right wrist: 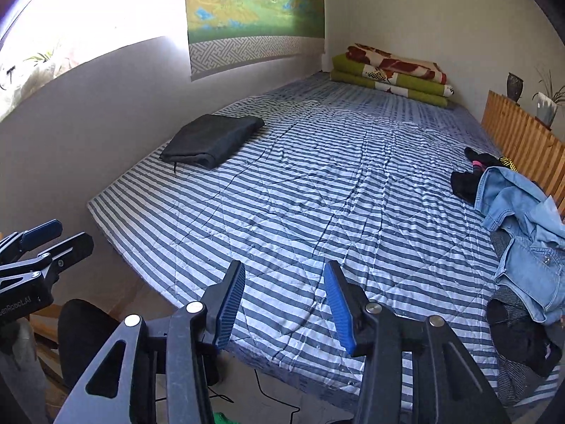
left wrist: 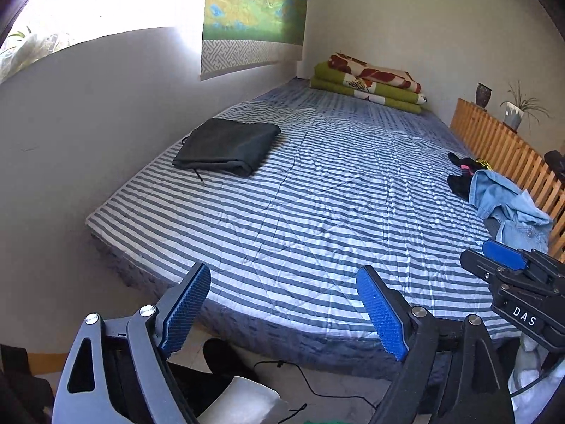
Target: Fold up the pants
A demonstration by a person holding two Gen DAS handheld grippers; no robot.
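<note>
A pair of black pants lies folded into a flat rectangle on the striped bed, far left near the wall. A drawstring trails from its near edge. At the bed's right edge sits a heap of clothes: light blue denim over black garments. My left gripper hovers open over the bed's near edge, holding nothing. My right gripper is beside it on the right, open and empty too, with a narrower gap.
Folded green and red blankets are stacked at the bed's far end. A wooden slatted rail runs along the right side, with a vase and a potted plant behind it. A grey wall bounds the left. Cables lie on the floor.
</note>
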